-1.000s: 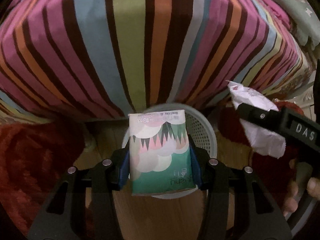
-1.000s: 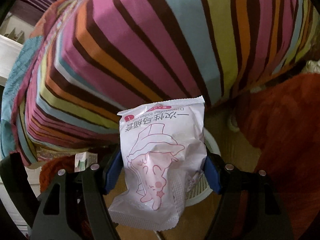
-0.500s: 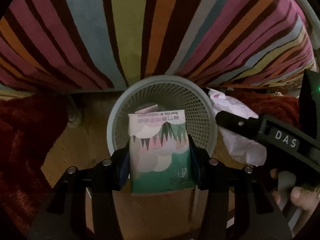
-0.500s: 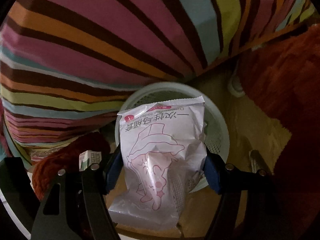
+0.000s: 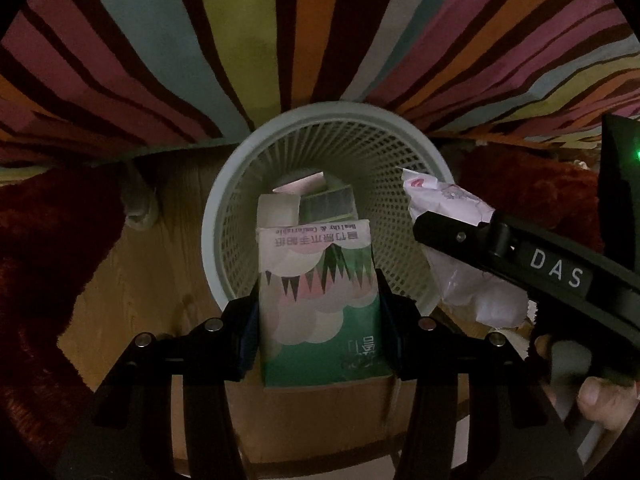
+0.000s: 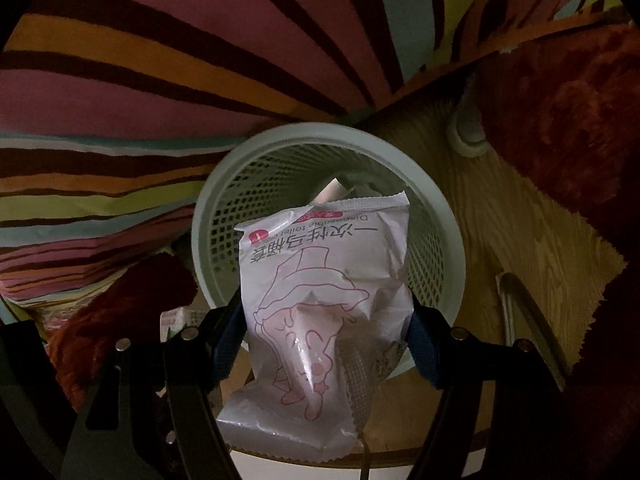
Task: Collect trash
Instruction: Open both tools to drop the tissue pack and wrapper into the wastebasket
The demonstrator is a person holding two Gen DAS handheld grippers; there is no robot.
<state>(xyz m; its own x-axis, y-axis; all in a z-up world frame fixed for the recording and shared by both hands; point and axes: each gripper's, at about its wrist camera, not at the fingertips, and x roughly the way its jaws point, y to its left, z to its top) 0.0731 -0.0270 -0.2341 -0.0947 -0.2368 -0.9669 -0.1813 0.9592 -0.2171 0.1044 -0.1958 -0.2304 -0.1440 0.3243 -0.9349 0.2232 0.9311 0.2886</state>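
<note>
Left tongs pinch one green tissue packet, long axis along the fingers, far end over one mesh bin. Right tongs pinch one white wrapper, lengthwise likewise, above the same bin, which holds several scraps. Striped bedding lies beyond.

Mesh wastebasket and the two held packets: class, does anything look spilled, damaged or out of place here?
Nothing stands out. The mesh wastebasket stands upright with trash inside; the left hand-held gripper clamps a green tissue pack, the right hand-held gripper a white packet, both over it.
</note>
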